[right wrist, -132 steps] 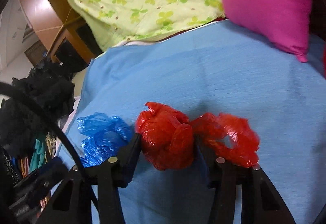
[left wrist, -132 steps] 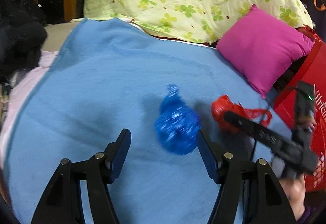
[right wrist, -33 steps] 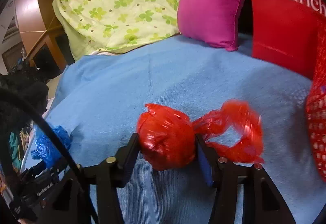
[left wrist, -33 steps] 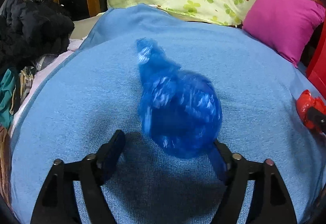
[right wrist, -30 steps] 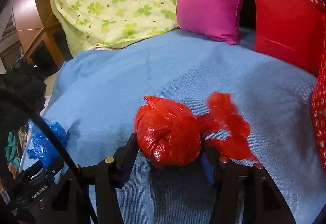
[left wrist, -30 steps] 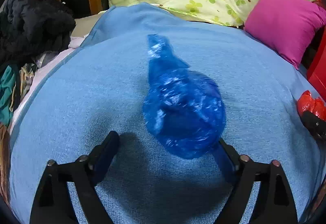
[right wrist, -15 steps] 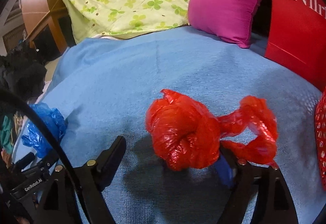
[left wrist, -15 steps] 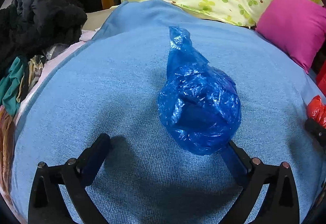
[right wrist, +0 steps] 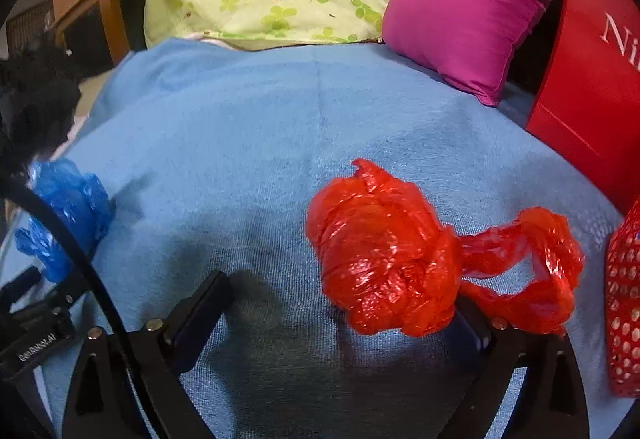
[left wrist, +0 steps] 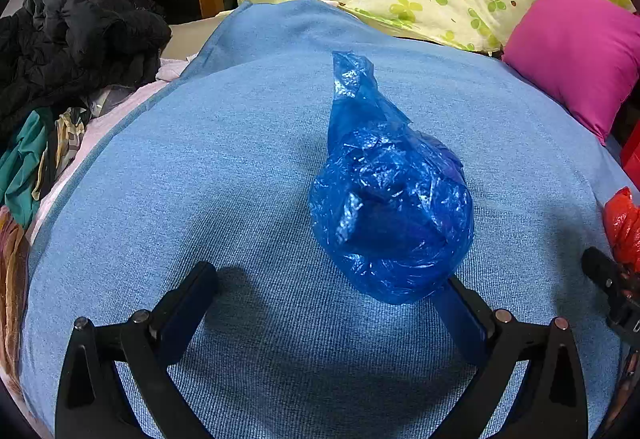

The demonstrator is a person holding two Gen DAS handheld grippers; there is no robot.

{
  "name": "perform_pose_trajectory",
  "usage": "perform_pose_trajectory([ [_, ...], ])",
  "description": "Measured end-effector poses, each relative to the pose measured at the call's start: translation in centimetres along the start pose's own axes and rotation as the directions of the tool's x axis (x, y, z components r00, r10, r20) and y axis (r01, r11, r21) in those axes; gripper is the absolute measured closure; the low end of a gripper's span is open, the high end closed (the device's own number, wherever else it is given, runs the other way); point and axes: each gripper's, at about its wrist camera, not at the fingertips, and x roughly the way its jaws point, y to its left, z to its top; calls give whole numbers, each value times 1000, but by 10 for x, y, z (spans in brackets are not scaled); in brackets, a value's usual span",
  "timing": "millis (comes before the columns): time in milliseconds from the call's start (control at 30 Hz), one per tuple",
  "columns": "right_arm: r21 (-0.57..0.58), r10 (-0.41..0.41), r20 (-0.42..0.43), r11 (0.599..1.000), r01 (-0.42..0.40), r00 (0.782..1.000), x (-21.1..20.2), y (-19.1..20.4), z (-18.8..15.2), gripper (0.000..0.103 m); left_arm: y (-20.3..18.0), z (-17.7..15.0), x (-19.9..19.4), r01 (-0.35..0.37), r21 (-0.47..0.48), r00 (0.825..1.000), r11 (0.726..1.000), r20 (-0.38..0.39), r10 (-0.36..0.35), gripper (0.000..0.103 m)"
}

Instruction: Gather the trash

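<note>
Standing wide apart, the left gripper (left wrist: 328,303) had a blue bag (left wrist: 390,215) leaning on one pad, mid-blanket (left wrist: 200,179). The right gripper (right wrist: 344,307), jaws just opened, flanked a red bag (right wrist: 380,255) toward the blanket's right edge. Both looked light, soft and slippery; gripping the bunched body seemed best.

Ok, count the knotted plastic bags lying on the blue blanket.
2. The blue bag lies between the open left gripper's fingers; the red bag lies between the open right gripper's fingers. Others may sit outside both views.
</note>
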Motion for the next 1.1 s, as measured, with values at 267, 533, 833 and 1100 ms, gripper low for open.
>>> perform_pose_trajectory([
  [267,0,-3,-1,1000,3,1000,0,0,-1,3,0,0,0,0,0,1000,1000,0,0,0],
  [533,-1,-6,-3,1000,6,1000,0,1,-1,2,0,0,0,0,-1,1000,1000,0,0,0],
  [833,-2,-8,-4,1000,8,1000,1,1,0,2,0,0,0,0,-1,1000,1000,0,0,0],
  [1100,-3,-9,-4,1000,9,1000,1,1,-1,2,0,0,0,0,-1,1000,1000,0,0,0],
])
